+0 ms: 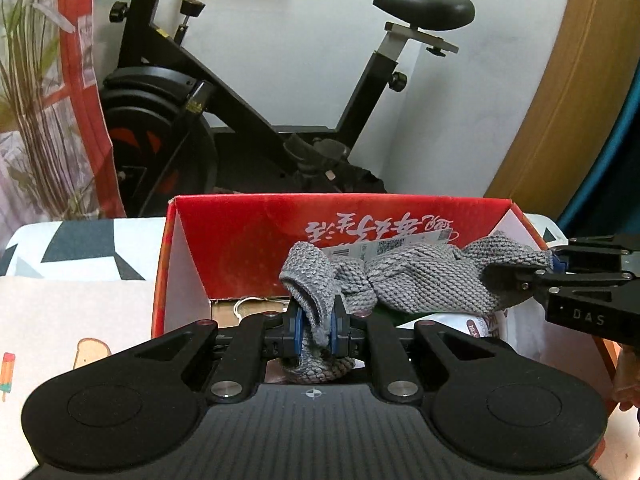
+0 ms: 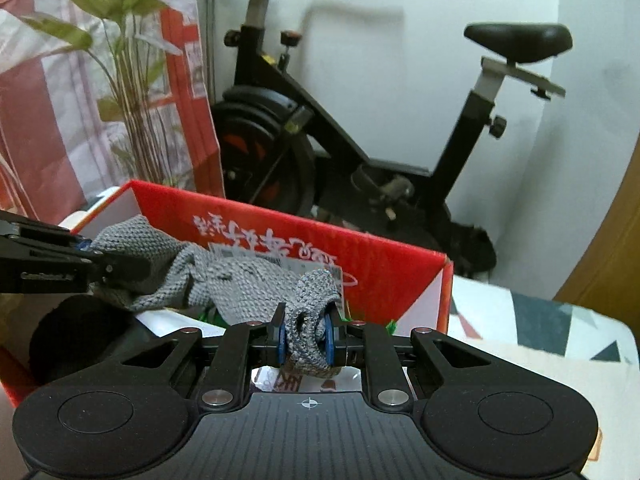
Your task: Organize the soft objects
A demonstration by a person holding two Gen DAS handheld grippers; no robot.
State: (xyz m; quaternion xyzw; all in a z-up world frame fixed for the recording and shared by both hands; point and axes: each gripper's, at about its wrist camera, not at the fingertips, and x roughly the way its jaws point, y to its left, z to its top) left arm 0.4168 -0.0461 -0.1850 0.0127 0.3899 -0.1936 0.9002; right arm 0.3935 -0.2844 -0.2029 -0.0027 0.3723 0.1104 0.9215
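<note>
A grey knitted cloth (image 1: 404, 280) with a paper tag hangs stretched between my two grippers above an open red cardboard box (image 1: 248, 240). My left gripper (image 1: 316, 330) is shut on one end of the cloth. My right gripper (image 1: 554, 262) comes in from the right edge of the left wrist view, shut on the other end. In the right wrist view my right gripper (image 2: 306, 338) is shut on the grey cloth (image 2: 248, 284), and my left gripper (image 2: 86, 248) holds the far end at left. The red box (image 2: 380, 276) lies behind and below.
The box holds packets and a dark round thing (image 2: 76, 332). It stands on a table with a patterned cloth (image 1: 72, 292). Behind are a black exercise bike (image 1: 248, 92), a potted plant (image 1: 32, 92), a white wall and a wooden door (image 1: 572, 92).
</note>
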